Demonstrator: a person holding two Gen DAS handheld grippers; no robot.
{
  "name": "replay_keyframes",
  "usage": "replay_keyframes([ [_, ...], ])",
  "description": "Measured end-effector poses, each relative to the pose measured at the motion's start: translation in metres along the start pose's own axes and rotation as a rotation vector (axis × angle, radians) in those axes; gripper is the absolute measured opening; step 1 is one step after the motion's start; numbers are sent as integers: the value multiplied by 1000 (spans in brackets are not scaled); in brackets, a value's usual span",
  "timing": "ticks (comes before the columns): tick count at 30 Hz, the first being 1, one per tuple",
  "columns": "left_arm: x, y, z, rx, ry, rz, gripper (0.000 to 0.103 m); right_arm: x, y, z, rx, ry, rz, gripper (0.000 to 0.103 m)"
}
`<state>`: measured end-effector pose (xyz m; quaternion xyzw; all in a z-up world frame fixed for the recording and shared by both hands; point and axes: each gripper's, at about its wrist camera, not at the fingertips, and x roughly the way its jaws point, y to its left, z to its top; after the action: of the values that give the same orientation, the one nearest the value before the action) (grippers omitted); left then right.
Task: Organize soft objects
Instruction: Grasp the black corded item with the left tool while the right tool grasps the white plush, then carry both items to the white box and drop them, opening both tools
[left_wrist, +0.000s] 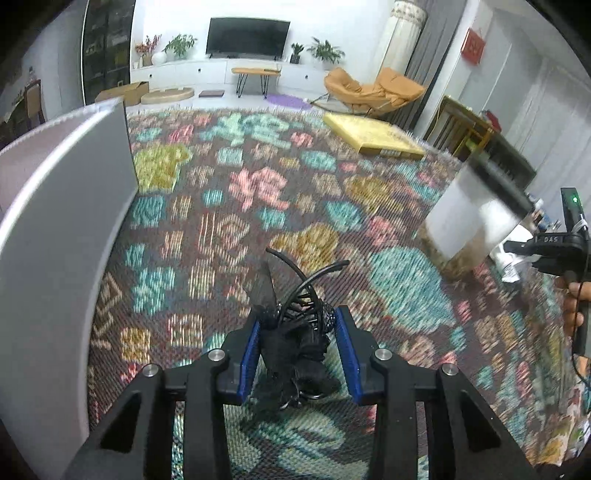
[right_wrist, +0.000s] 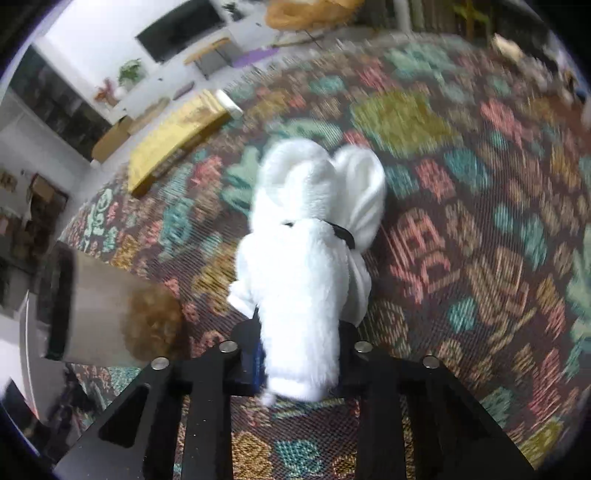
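My left gripper (left_wrist: 297, 326) is shut on a black hair clip (left_wrist: 295, 314) with dark fabric bunched on it, its thin prongs curving up past the blue pads (left_wrist: 249, 354). It hangs just above the patterned carpet (left_wrist: 258, 184). In the right wrist view my right gripper (right_wrist: 301, 332) is shut on a white plush toy (right_wrist: 306, 251) with a thin black band across it. The plush covers most of the fingers and reaches forward over the carpet (right_wrist: 461, 221). The right gripper's body (left_wrist: 561, 247) and a hand show at the right edge of the left wrist view.
A tall grey-white bin wall (left_wrist: 55, 229) stands close on the left. A clear container with a black rim and brown fluff inside (left_wrist: 476, 221) (right_wrist: 107, 314) sits between the two grippers. A yellow flat cushion (left_wrist: 373, 134) (right_wrist: 173, 144) lies farther back.
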<state>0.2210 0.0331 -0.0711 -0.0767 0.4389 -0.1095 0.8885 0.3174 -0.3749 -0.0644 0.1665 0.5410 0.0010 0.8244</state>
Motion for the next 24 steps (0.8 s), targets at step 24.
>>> replay_keyframes([
  [24,-251,183,-51,-106,-124,268,55,-141,435,-191,-662,-72,549,34],
])
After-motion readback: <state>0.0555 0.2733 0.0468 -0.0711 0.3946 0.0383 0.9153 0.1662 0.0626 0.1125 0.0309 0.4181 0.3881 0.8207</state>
